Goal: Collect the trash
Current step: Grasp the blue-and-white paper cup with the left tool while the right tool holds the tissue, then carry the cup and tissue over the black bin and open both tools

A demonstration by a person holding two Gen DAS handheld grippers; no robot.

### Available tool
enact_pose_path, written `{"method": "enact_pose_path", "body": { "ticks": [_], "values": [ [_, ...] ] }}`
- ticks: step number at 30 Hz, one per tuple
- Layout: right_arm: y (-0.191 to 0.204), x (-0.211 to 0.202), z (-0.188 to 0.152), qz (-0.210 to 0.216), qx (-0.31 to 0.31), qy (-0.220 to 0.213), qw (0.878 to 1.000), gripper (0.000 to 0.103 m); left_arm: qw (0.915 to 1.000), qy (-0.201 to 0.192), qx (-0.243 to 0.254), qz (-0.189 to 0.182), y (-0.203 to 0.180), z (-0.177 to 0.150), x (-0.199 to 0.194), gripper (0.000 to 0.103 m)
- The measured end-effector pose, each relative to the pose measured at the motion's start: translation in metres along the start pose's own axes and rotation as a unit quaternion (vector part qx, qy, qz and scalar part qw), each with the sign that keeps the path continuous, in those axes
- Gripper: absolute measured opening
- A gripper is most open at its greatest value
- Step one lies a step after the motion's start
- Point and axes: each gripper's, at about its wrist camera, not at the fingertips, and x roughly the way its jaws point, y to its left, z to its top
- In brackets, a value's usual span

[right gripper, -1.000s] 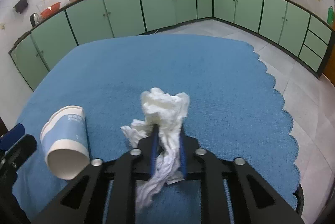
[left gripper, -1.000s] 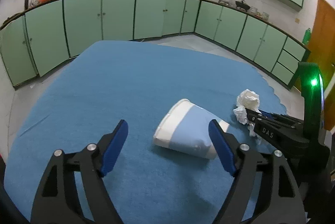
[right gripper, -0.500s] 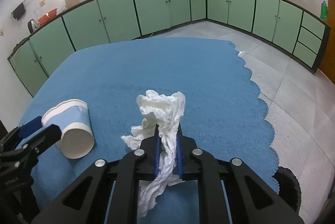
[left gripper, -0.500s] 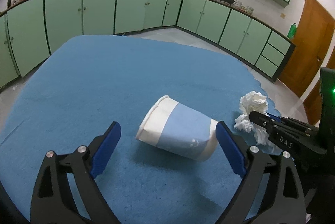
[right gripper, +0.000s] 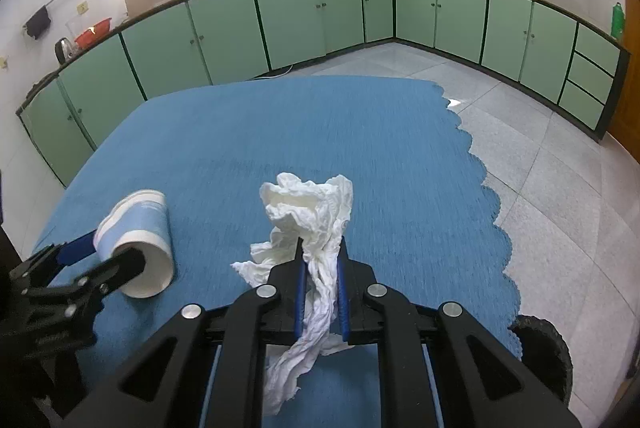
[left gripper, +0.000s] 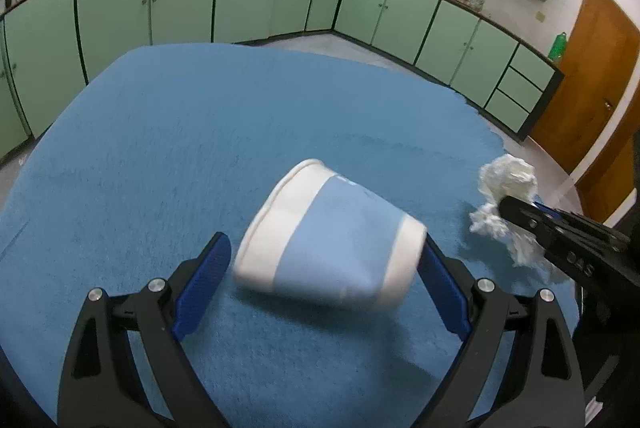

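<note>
Green kitchen cabinets (right gripper: 304, 20) ring blue-clothed table (left gripper: 200, 132). We see paper cup (left gripper: 332, 248) on its side on cloth, between the spread fingers of our left tool (left gripper: 324, 268), jaws just opened wider, pads not pressing. Right of cup, our right tool (right gripper: 320, 260) clamped on crumpled white tissue (right gripper: 308, 212), held above cloth.
</note>
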Motion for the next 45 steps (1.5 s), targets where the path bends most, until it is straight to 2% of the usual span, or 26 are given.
{"method": "enact_pose_path", "body": {
  "ticks": [4,6,8,19,31,45],
  "values": [
    [0.000,-0.002,-0.001,0.001,-0.001,0.000,1.000,0.013,0.9998,0.016,-0.003,-0.010,-0.001,0.004,0.010,0.088],
    [-0.001,-0.003,-0.001,0.002,-0.002,0.000,1.000,0.013,0.9997,0.019,0.000,-0.012,-0.002,0.004,0.012,0.080],
    [-0.001,-0.004,0.000,0.002,-0.001,0.000,1.000,0.013,0.9998,0.012,-0.001,-0.015,-0.004,0.005,0.010,0.077],
    [-0.007,-0.024,0.003,0.005,0.001,-0.017,1.000,0.013,0.9995,-0.030,0.000,-0.008,-0.030,-0.001,-0.030,0.076],
    [-0.030,-0.080,-0.004,0.003,0.012,-0.052,0.999,0.013,0.9979,-0.062,0.018,0.001,-0.070,0.000,-0.069,0.076],
    [-0.080,-0.144,-0.031,-0.028,0.041,-0.079,0.996,0.013,0.9948,-0.069,0.061,-0.043,-0.149,-0.014,-0.084,0.076]
  ]
}}
